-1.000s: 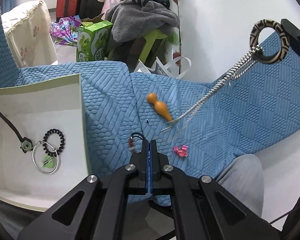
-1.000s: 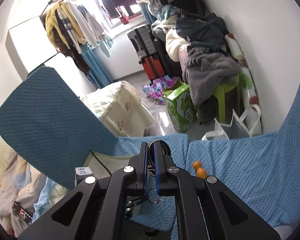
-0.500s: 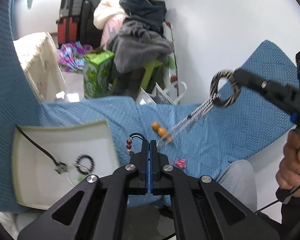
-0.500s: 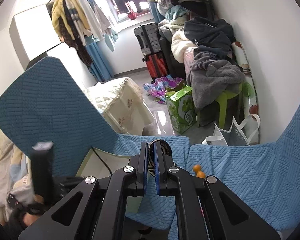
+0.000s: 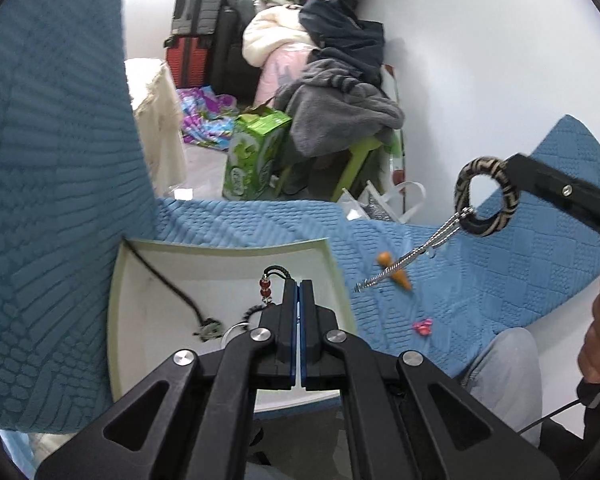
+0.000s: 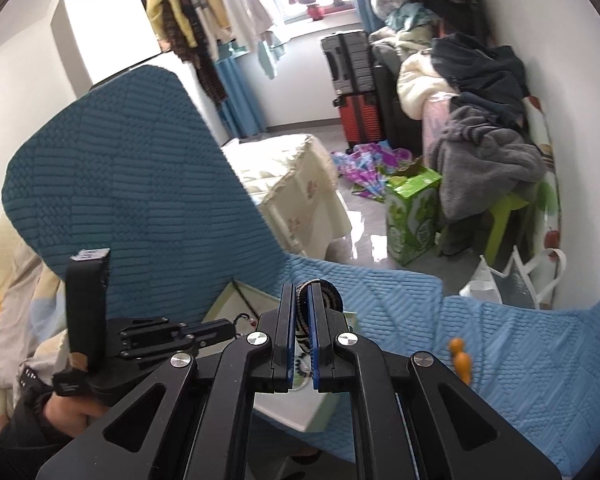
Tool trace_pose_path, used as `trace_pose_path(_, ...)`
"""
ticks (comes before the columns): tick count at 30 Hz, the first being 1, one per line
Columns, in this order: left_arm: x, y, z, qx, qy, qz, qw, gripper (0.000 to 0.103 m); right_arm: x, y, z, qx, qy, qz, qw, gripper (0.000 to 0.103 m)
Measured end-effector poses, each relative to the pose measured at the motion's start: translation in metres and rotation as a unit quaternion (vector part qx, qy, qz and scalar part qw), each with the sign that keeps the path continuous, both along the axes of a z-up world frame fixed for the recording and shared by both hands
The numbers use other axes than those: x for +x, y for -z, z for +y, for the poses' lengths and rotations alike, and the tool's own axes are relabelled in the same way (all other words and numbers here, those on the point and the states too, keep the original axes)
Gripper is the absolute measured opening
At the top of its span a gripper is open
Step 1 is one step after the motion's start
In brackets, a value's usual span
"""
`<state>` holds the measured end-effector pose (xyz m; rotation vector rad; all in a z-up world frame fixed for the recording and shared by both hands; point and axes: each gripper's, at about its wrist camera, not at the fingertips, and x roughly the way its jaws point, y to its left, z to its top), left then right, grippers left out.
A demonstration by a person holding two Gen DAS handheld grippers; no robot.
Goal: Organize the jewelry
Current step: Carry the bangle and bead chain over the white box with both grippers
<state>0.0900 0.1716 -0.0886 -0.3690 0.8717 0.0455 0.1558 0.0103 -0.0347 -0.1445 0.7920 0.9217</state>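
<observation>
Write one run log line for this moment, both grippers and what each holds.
left gripper: shut on black cord, over white box | right gripper: shut on striped ring, chains hanging

A textured, quilted blue cloth cover (image 5: 480,264) is seen; a matt white cardboard tray (image 5: 220,264) at lower centre; a shiny twisted metal chain (image 5: 416,254) under a woven black-and-cream striped ring (image 5: 485,196).

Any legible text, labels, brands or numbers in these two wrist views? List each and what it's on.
None can be read.
Green carton on the floor: printed graphics, any lettering too blurred to read.
Tag on top of the left gripper's black handle: marks too small and blurred to read.
White tray, blue quilted cover, suitcases: no text visible.
</observation>
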Motion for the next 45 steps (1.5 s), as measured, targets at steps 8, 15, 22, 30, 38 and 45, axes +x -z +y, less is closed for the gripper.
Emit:
trace_pose_path(8,-0.013,0.032,0.022,-0.017,-0.008,0.006,0.9998,0.001,-0.009,0.017,0.036,-0.013,-0.024,0.011,1.0,0.004)
trace_pose_path(15,-0.025,0.033,0.022,-0.017,0.033,-0.032,0.9988,0.048,-0.018,0.034,0.055,-0.018,-0.033,0.032,0.999,0.004)
trace_pose_path(22,-0.016,0.009,0.005,-0.045,0.103,-0.102,0.9884,0.042,-0.021,0.029,0.06,-0.018,-0.035,0.04,0.998,0.004)
trace_pose_path(30,0.002,0.001,-0.012,-0.044,0.136,-0.117,0.9828,0.014,-0.023,0.022,0.059,-0.017,-0.041,0.042,0.998,0.004)
trace_pose_path(38,0.001,-0.003,-0.014,-0.036,0.14,-0.122,0.9819,0.003,-0.016,0.023,0.052,-0.02,-0.026,0.034,0.999,0.004)
trace_pose_path(45,-0.016,-0.011,-0.009,-0.03,0.13,-0.114,0.9845,0.003,-0.005,0.045,0.053,-0.026,-0.017,0.047,0.998,0.004)
